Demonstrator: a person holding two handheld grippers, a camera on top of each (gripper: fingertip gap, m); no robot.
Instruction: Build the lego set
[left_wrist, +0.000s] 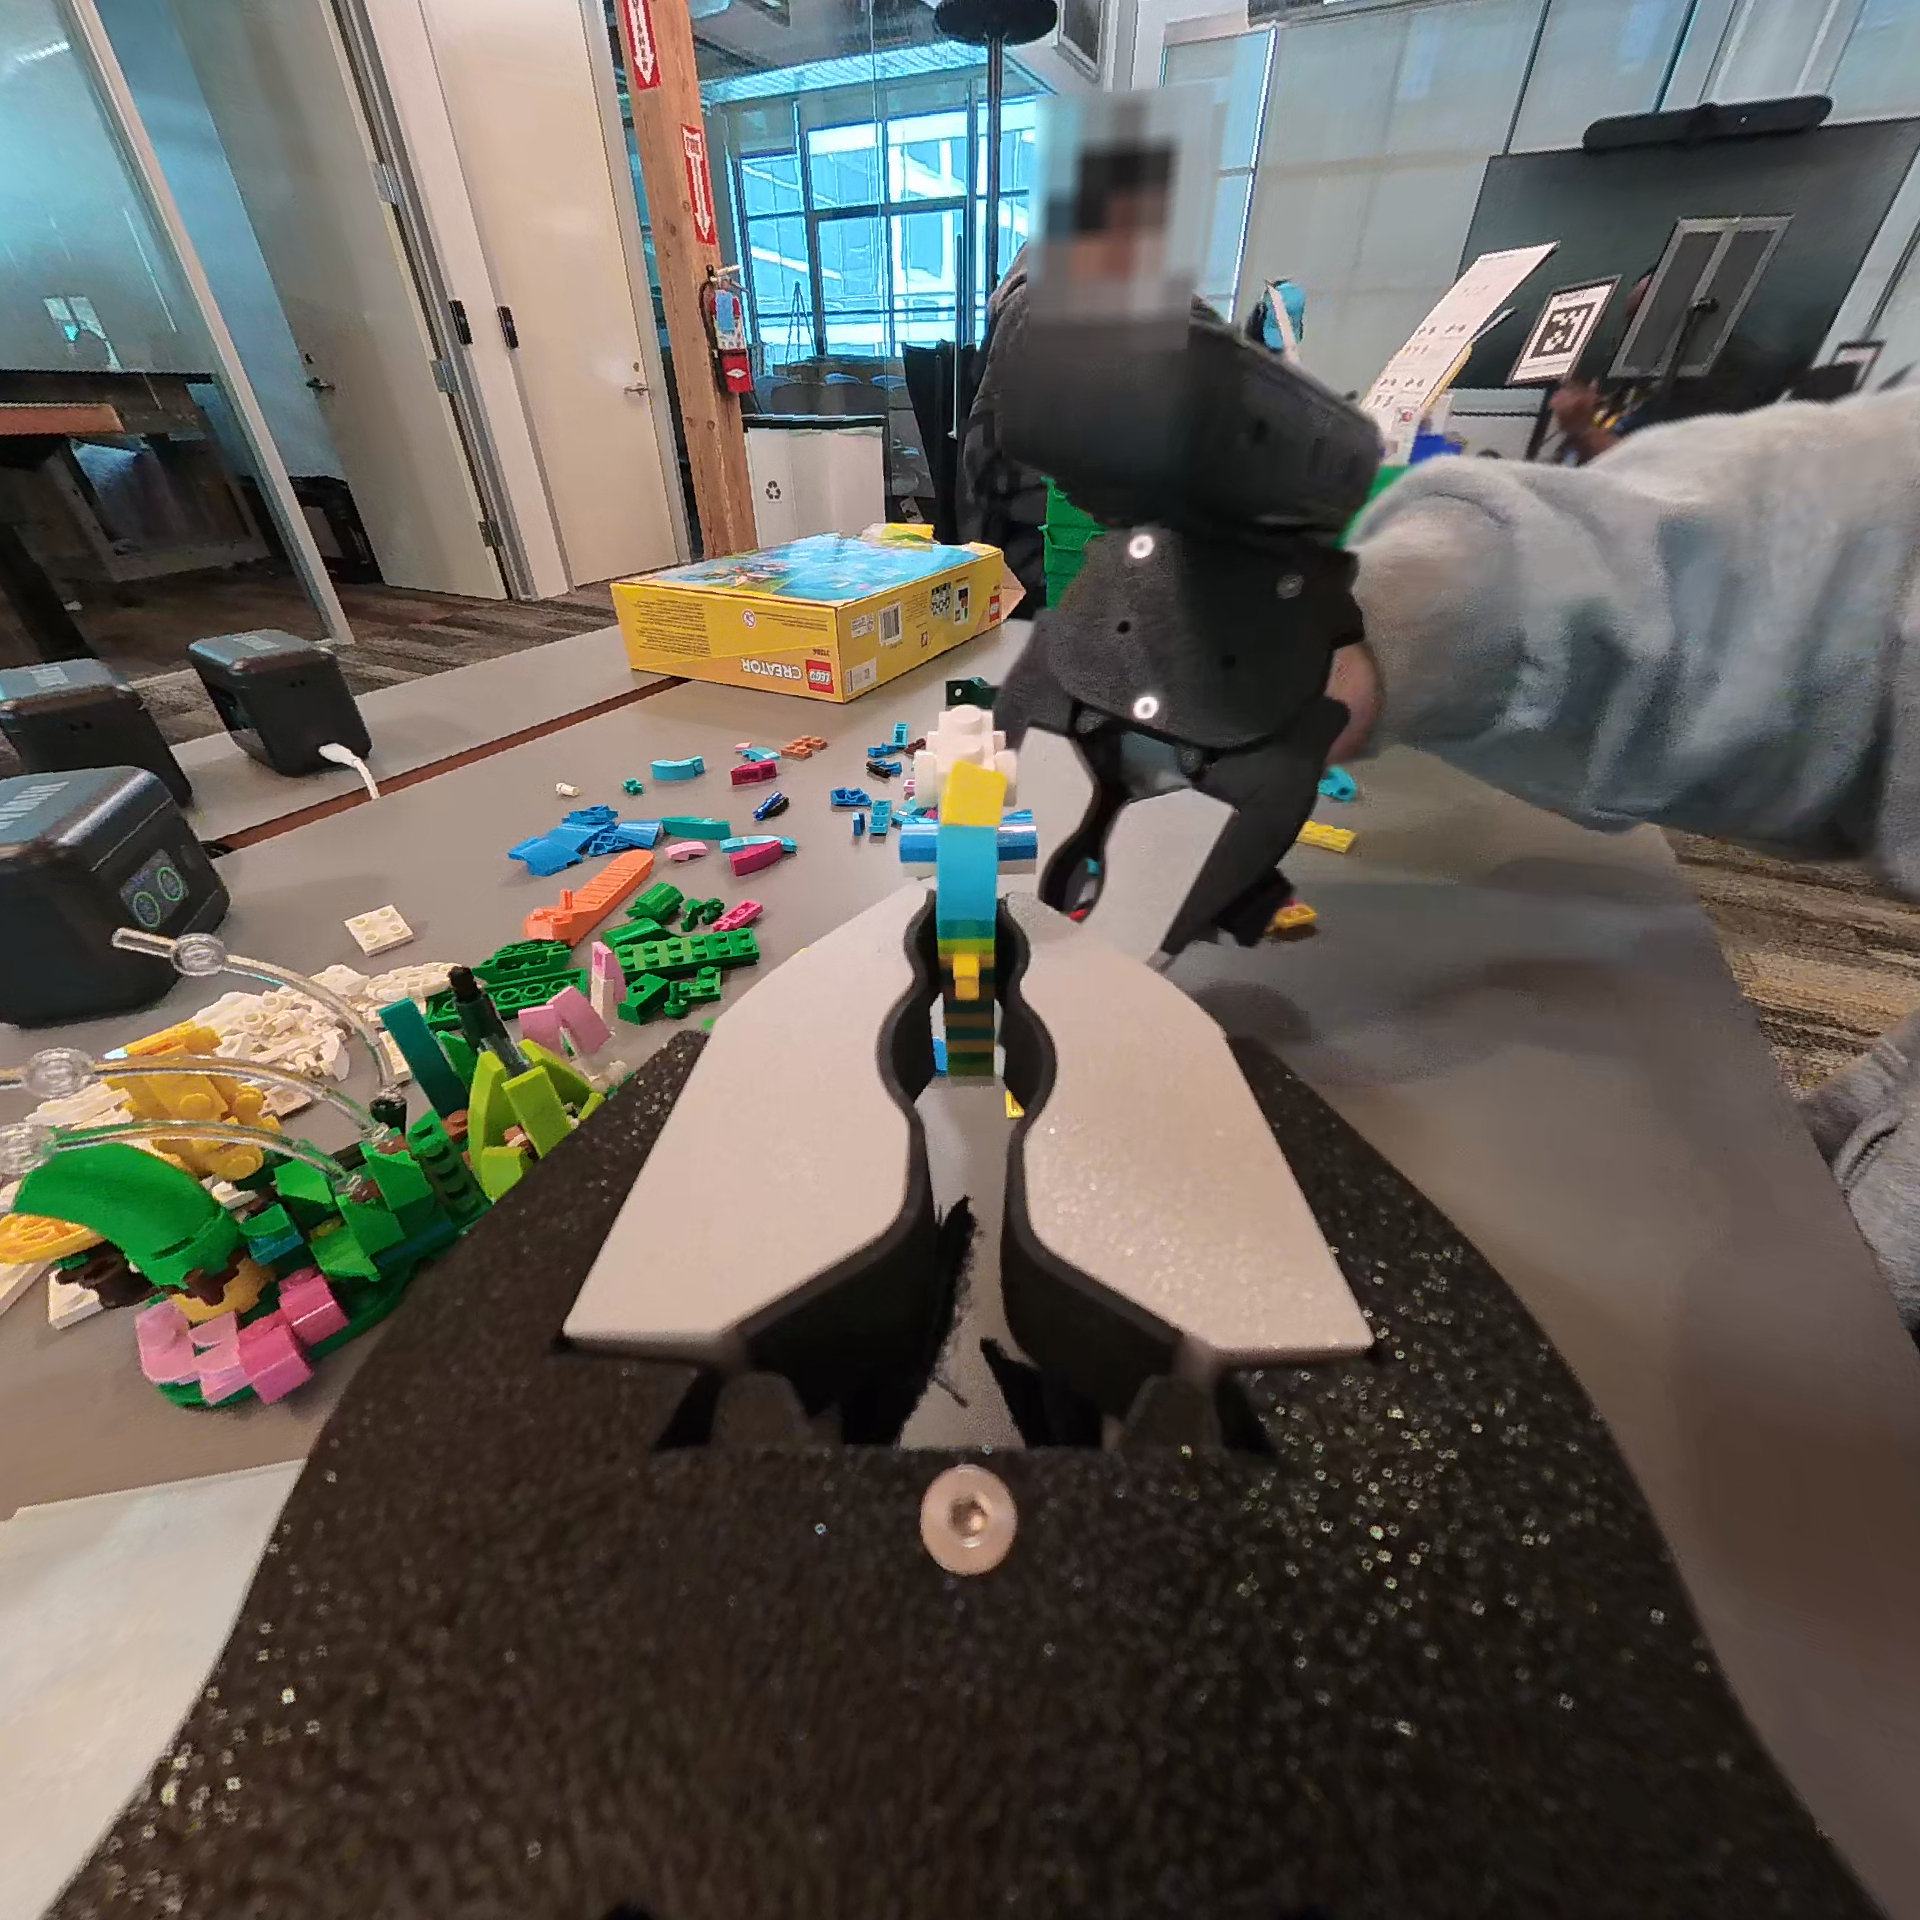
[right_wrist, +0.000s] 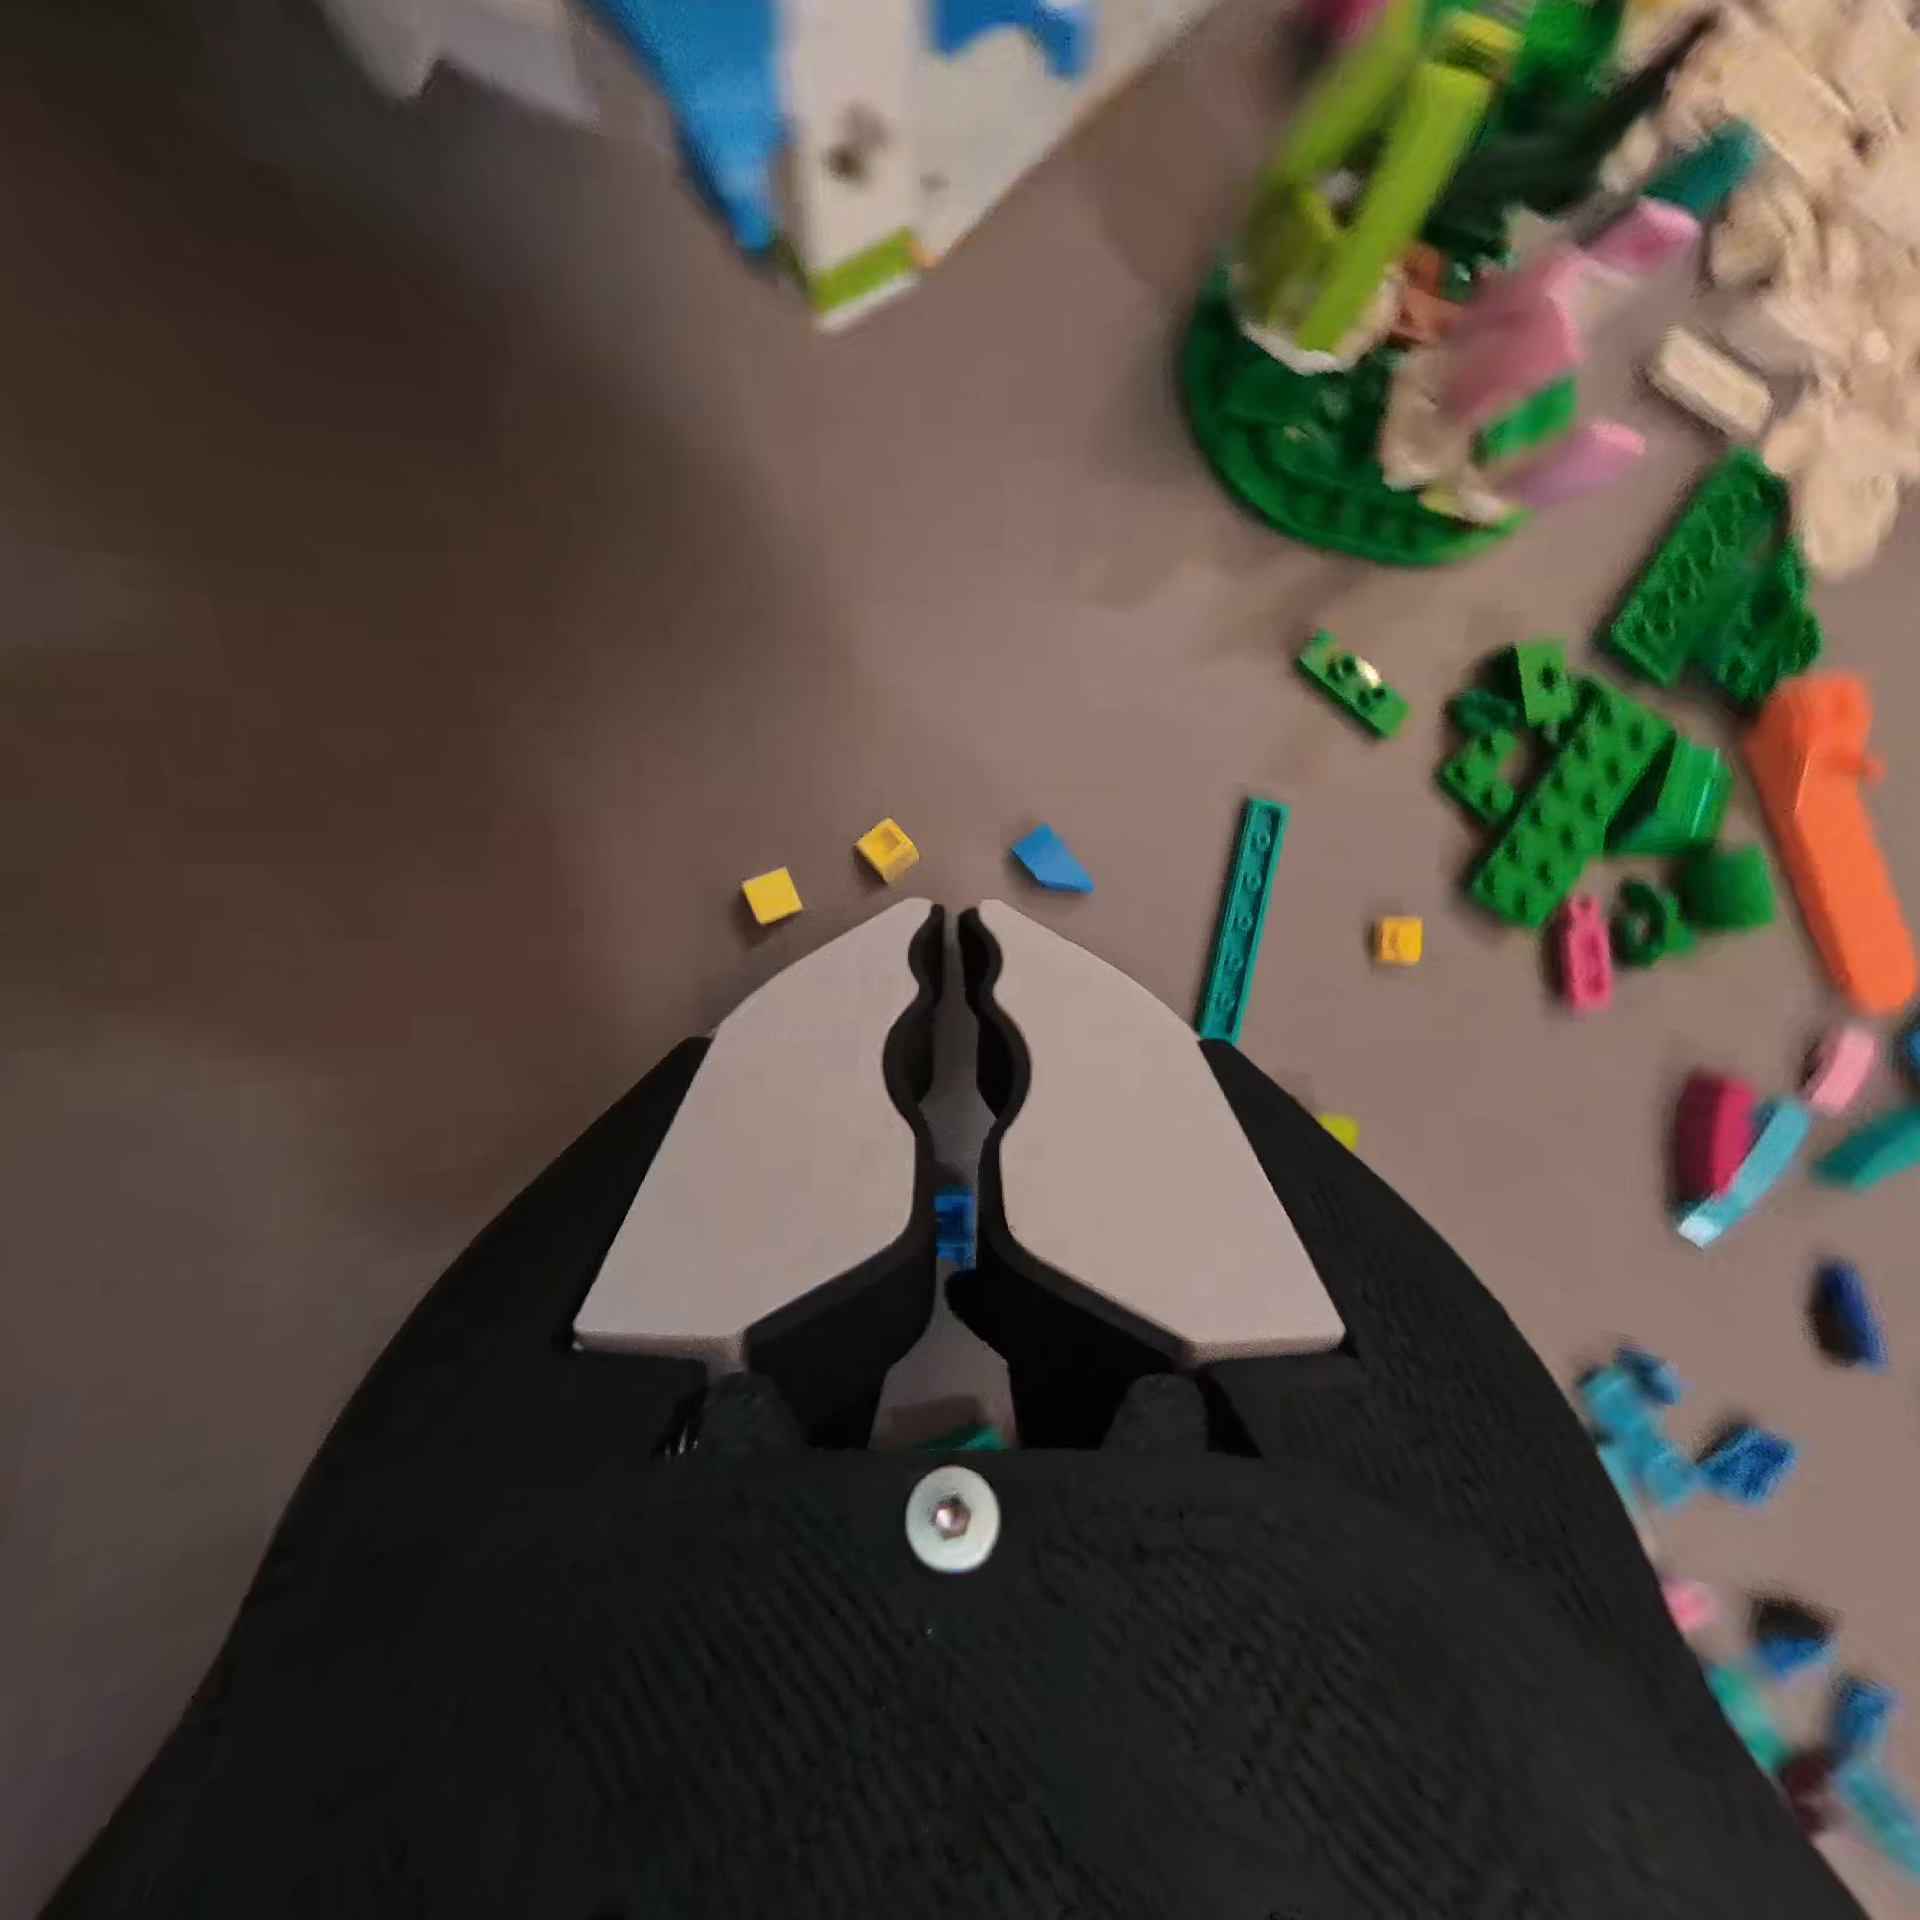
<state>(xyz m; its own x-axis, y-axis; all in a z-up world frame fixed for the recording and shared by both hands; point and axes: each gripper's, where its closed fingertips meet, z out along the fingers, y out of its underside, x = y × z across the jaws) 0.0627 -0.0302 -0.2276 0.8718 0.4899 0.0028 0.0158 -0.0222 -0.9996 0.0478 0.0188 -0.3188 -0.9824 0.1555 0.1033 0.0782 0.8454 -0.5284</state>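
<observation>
My left gripper (left_wrist: 968, 914) is shut on a small upright lego assembly (left_wrist: 966, 862) of green, yellow and blue pieces with a white top, held above the grey table (left_wrist: 1455, 1039). My right gripper (left_wrist: 1164, 914) points down at the table just behind it. In the right wrist view the right gripper (right_wrist: 951, 914) is shut, tips almost touching, over bare table near two yellow pieces (right_wrist: 771, 896), a blue slope (right_wrist: 1051, 858) and a teal strip (right_wrist: 1242, 920). A small blue piece (right_wrist: 954, 1226) shows in the gap between the fingers; I cannot tell whether it is gripped.
A green plant model (left_wrist: 260, 1195) with pink flowers stands at the left, also in the right wrist view (right_wrist: 1351, 364). Loose bricks and an orange separator (left_wrist: 592, 894) lie mid-table. A yellow box (left_wrist: 810, 623) sits at the back. Black devices (left_wrist: 94, 883) line the left edge. A person's sleeve (left_wrist: 1610, 623) reaches in from the right. Across from one pair of fingers to the other is roughly 11 cm. The left tips stand about 15 cm off the green plant model (left_wrist: 260, 1195).
</observation>
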